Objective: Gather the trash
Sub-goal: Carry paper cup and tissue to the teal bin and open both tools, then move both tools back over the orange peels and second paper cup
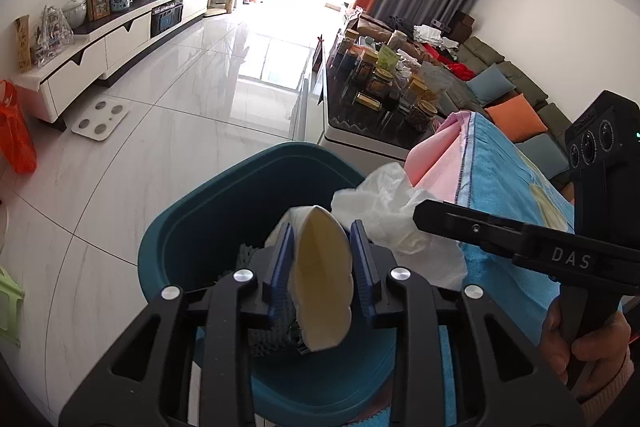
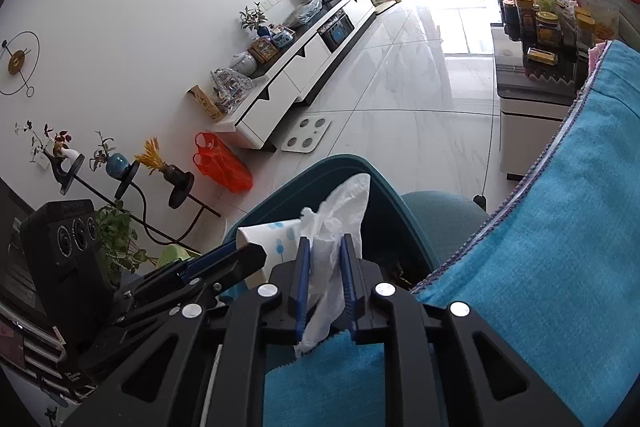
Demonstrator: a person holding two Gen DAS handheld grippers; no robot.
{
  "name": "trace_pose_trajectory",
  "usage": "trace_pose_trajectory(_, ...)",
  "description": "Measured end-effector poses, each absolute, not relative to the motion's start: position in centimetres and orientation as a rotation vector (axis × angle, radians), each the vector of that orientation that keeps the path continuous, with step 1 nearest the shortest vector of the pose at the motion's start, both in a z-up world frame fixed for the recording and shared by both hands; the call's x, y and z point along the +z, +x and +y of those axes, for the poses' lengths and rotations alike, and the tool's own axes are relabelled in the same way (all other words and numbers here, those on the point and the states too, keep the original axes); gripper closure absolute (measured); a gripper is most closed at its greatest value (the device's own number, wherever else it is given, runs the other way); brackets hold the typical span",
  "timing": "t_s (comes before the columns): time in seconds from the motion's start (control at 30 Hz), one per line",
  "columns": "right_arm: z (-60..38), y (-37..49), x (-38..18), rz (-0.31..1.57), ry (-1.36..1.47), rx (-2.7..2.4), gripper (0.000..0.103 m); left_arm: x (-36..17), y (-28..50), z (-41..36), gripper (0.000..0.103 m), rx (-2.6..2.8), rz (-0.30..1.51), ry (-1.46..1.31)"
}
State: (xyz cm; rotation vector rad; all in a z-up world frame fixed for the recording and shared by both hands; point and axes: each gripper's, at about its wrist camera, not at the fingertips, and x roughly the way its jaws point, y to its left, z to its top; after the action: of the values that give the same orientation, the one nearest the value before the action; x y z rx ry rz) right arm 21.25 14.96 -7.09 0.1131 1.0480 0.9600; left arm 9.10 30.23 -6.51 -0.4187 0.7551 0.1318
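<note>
Fingers of left gripper (image 1: 324, 255) clamped on one paper cup (image 1: 324, 283), right gripper (image 2: 325, 269) on one tissue (image 2: 332, 243), above one teal bin (image 1: 192, 227).

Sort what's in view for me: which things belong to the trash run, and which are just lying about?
Part of the job:
- paper cup, squashed in the left gripper
- white tissue, held by the right gripper
- teal bin, below both

Just lying about:
- blue towel
- pink cloth
- jars on the coffee table
- bathroom scale
- orange bag
</note>
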Motion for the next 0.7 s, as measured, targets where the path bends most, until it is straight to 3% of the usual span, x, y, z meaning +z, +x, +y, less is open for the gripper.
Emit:
trace_pose_trajectory(0.07,14.9,21.4,-7.1,1.047,0.116,0.955,0.081,-6.9,9.5,30.3,0.068,0.146,0.763,-0.430)
trace_pose_trajectory(0.3,13.5,21.3,-6.7,1.033,0.138,0.961,0.079,-7.1,9.2,30.5,0.065,0.150,0.754,-0.448)
trace_pose_trajectory(0.7,6.9,18.4,-3.3,0.916,0.164,1.003,0.068,-2.6,5.3,25.9,0.045,0.053,0.620,-0.335)
